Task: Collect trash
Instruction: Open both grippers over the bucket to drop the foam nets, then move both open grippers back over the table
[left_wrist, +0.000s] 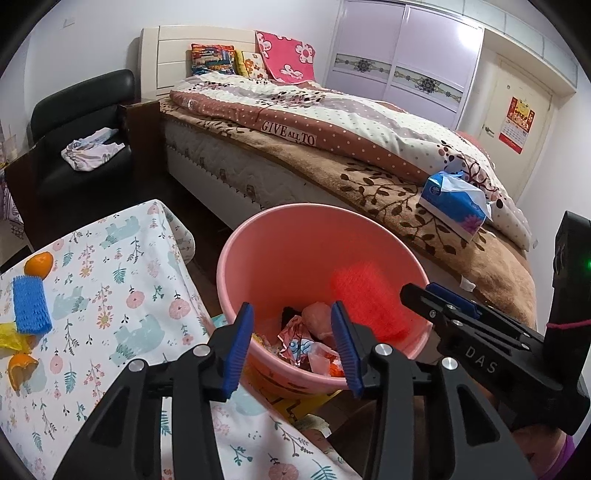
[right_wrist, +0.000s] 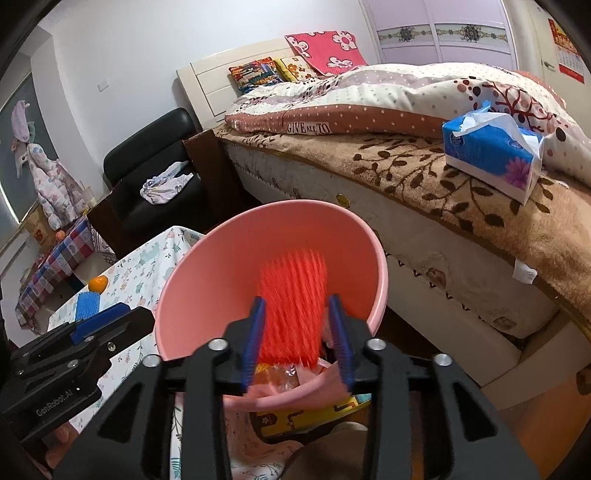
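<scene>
A pink bucket stands on the floor between the table and the bed, with crumpled wrappers at its bottom. My left gripper hangs open over the bucket's near rim with nothing between its fingers. My right gripper is open above the same bucket. A red foam net shows blurred between and just beyond its pads, loose inside the bucket. In the left wrist view the red net lies against the bucket's right wall, beside the right gripper.
The floral-clothed table at left carries a blue foam net, an orange, orange peel and a yellow wrapper. The bed with a tissue pack runs behind. A black armchair stands at back left.
</scene>
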